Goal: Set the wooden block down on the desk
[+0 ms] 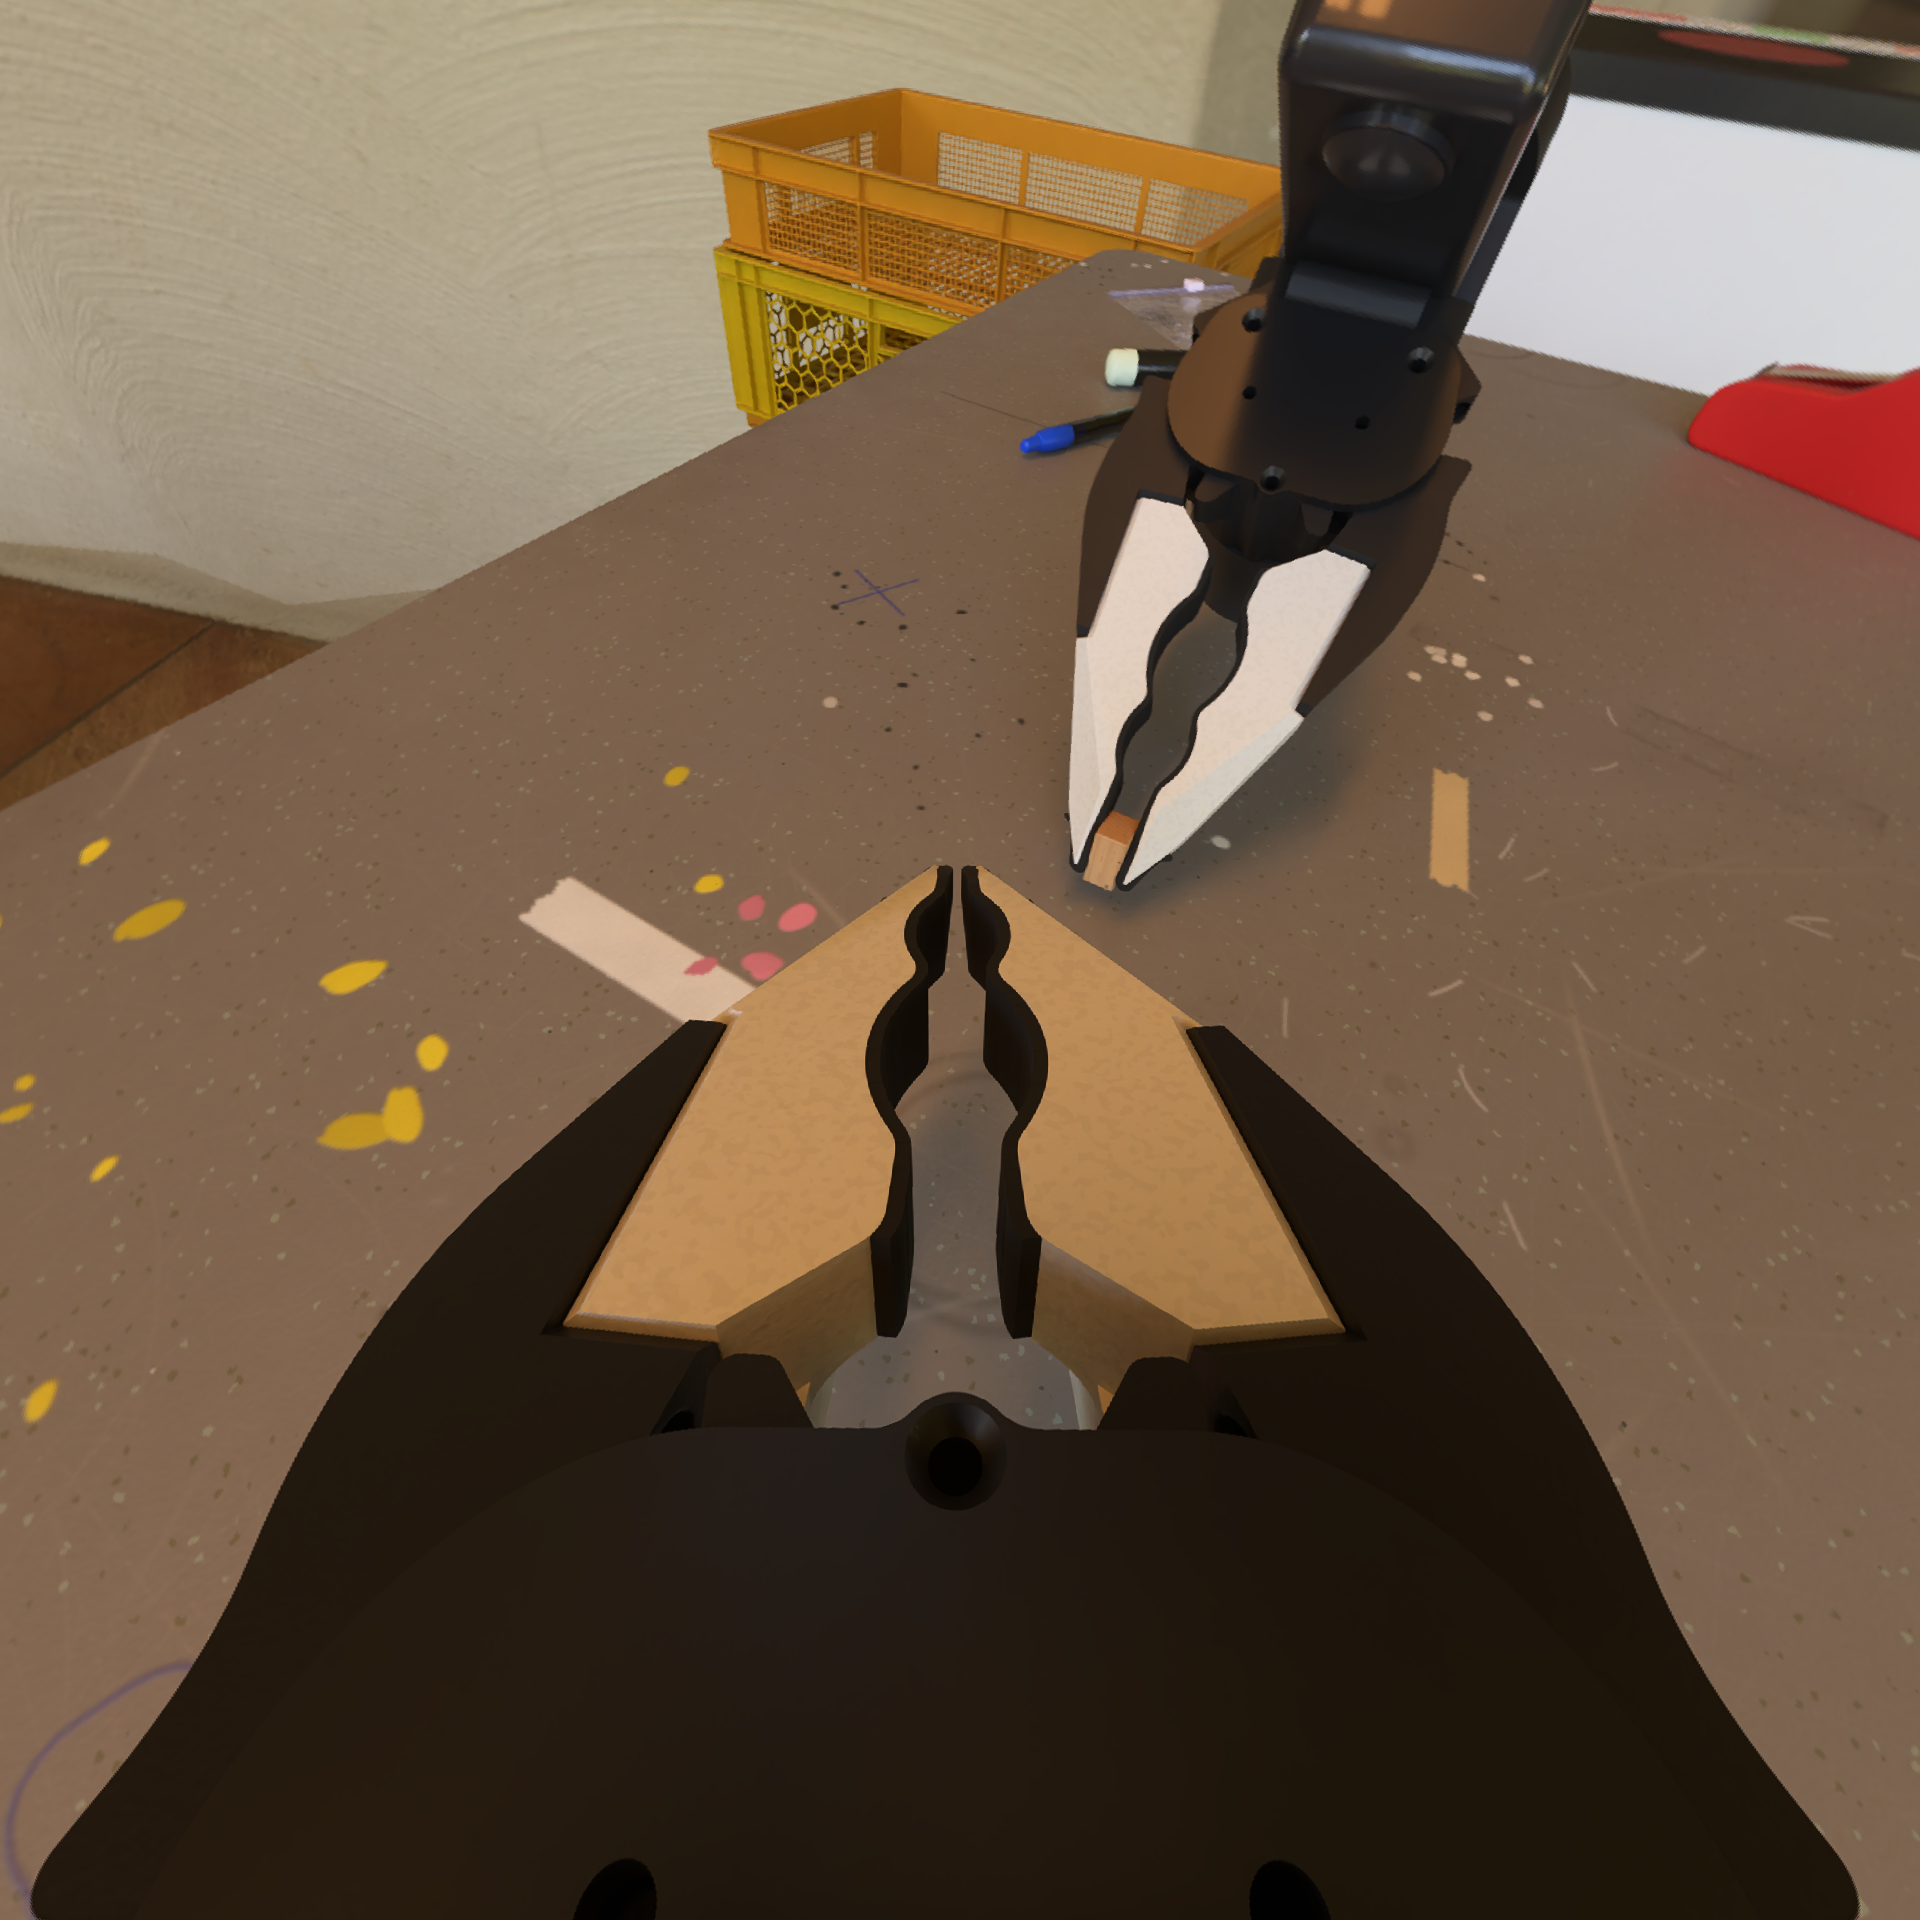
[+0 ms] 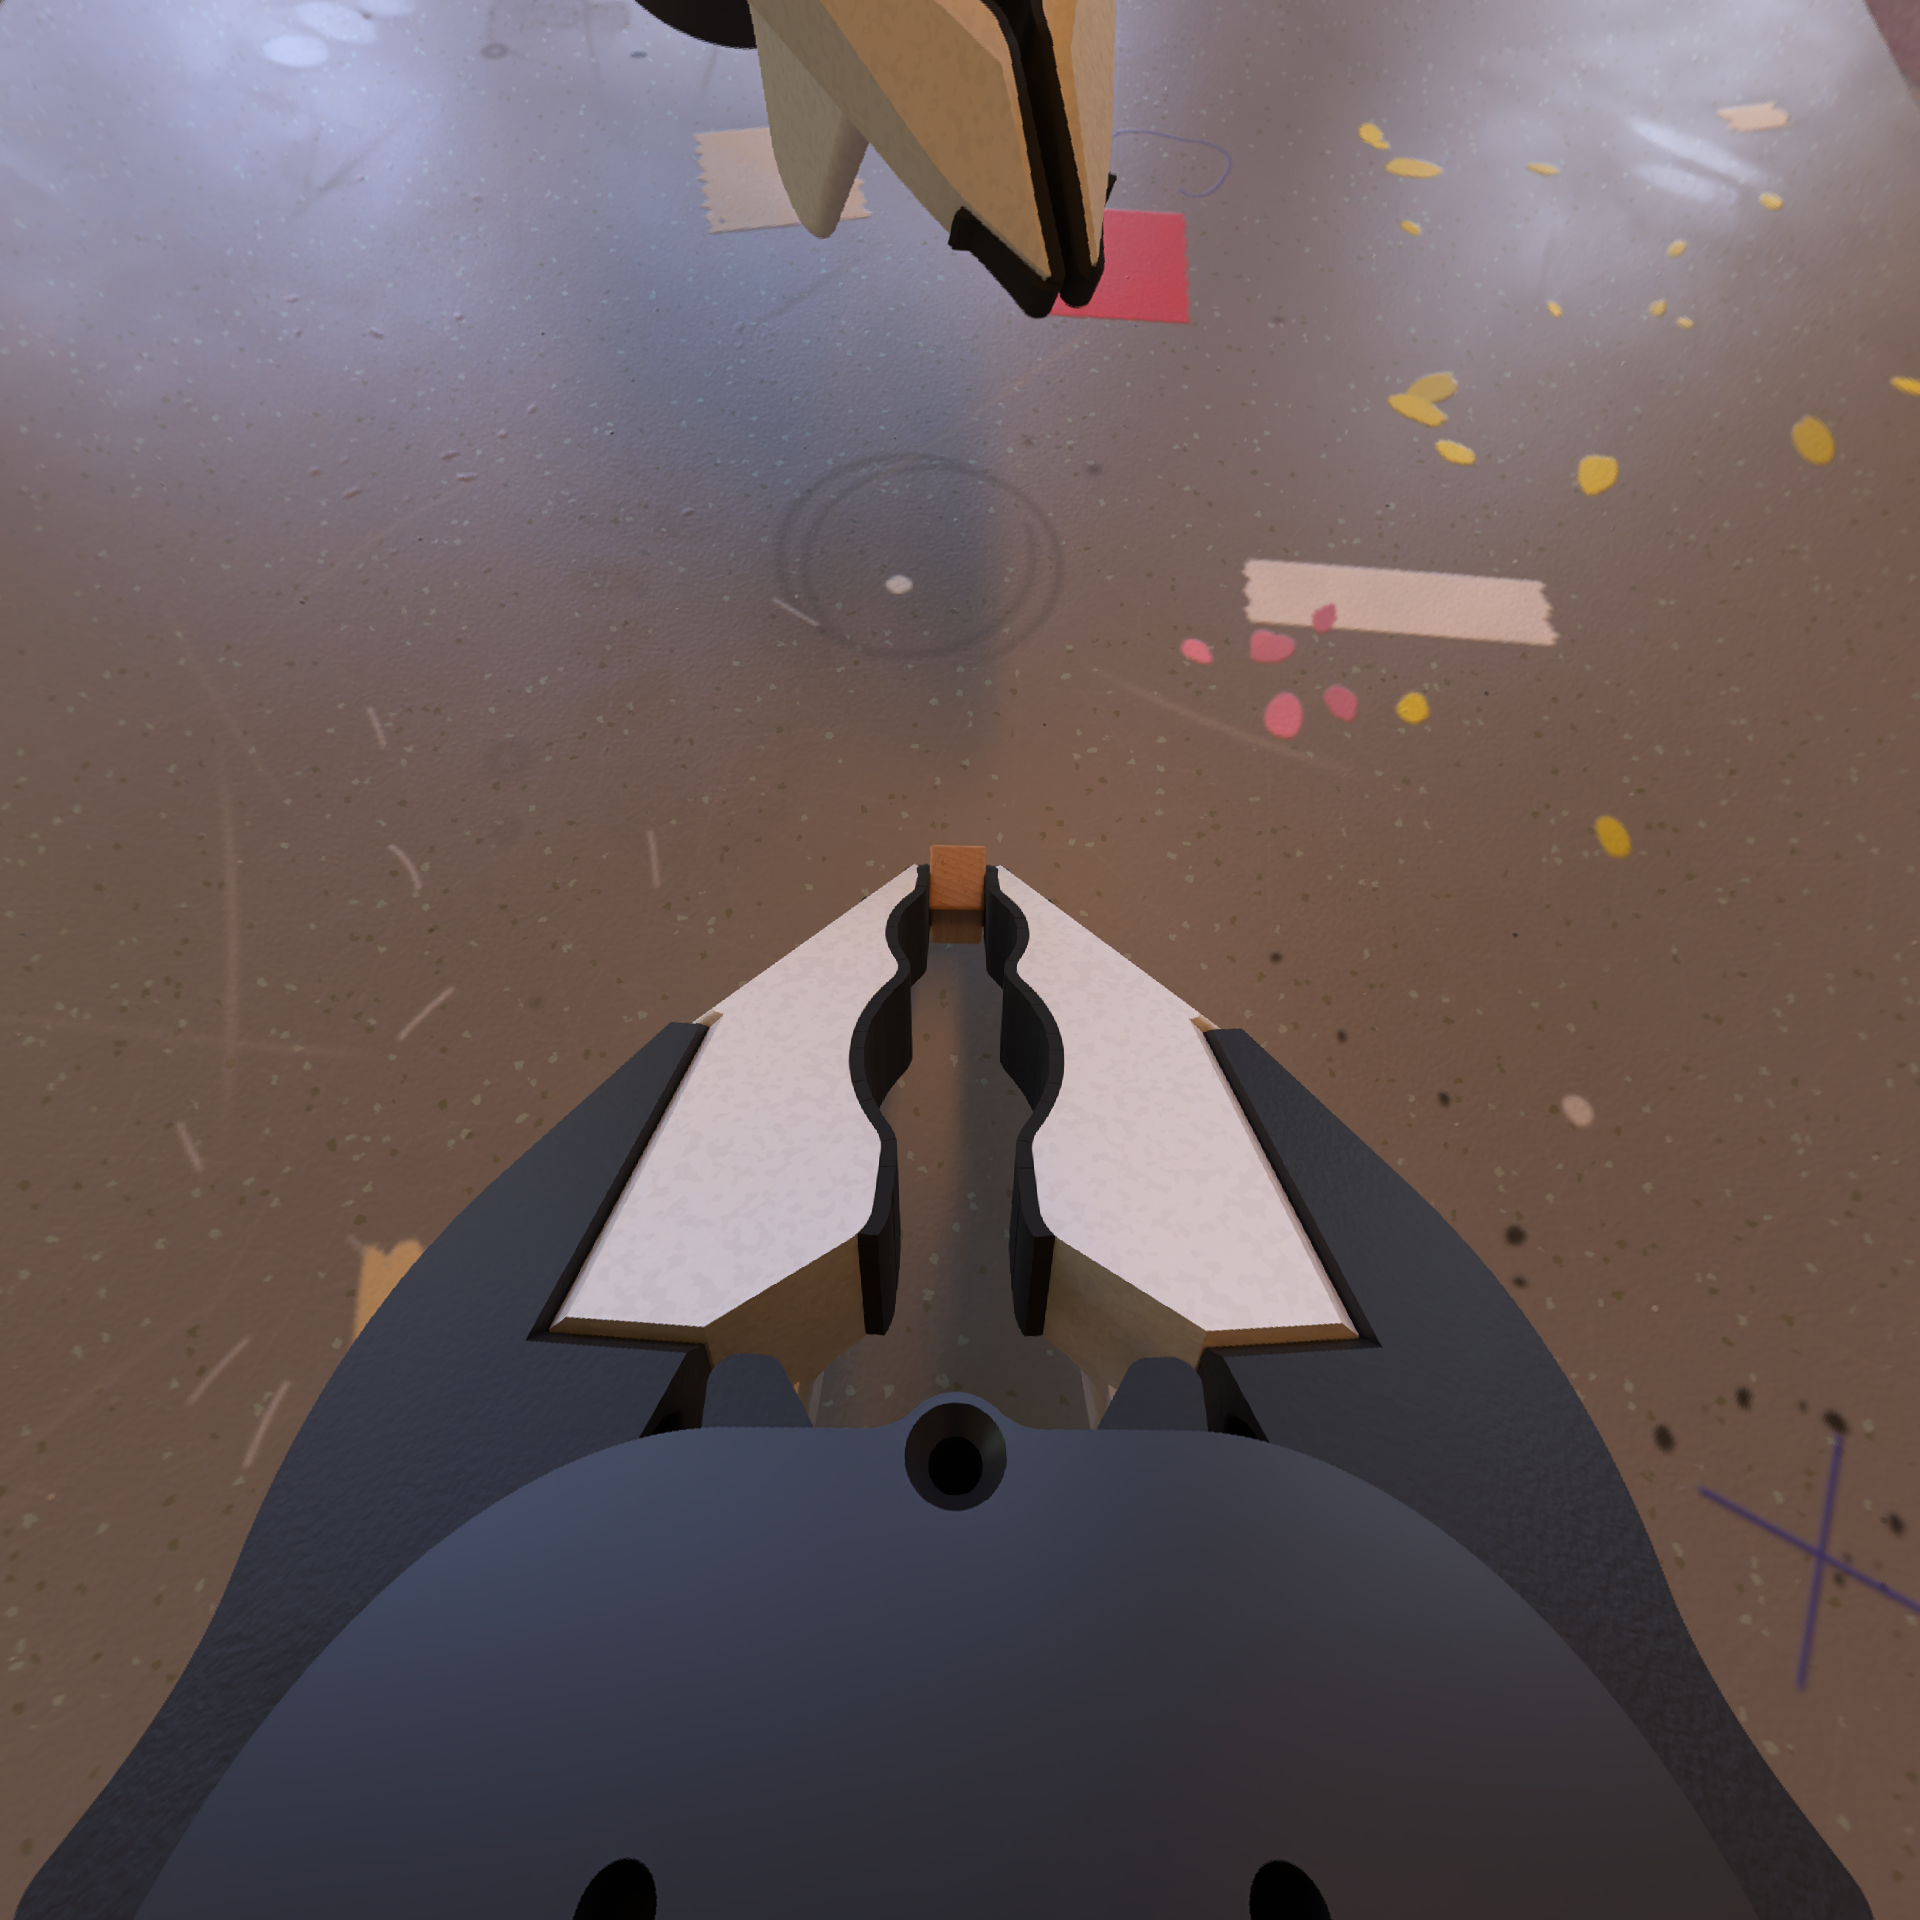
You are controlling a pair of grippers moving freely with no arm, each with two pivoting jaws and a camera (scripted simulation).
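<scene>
My right gripper [image 2: 957,883], with white fingers, is shut on a small wooden block [image 2: 957,878] held between its fingertips. In the left wrist view the right gripper [image 1: 1103,868] points steeply down, and the block [image 1: 1110,850] is at or just above the brown desk [image 1: 520,748]; I cannot tell if it touches. My left gripper [image 1: 956,883], with tan fingers, is shut and empty, hovering above the desk just left of the block. It also shows at the top of the right wrist view [image 2: 1055,286].
Stacked orange and yellow crates [image 1: 935,239] stand beyond the desk's far edge. A blue marker [image 1: 1070,431], a white-tipped tool [image 1: 1138,366] and a red object [image 1: 1818,431] lie at the far side. Tape strips [image 1: 634,956] and paint spots mark the desk.
</scene>
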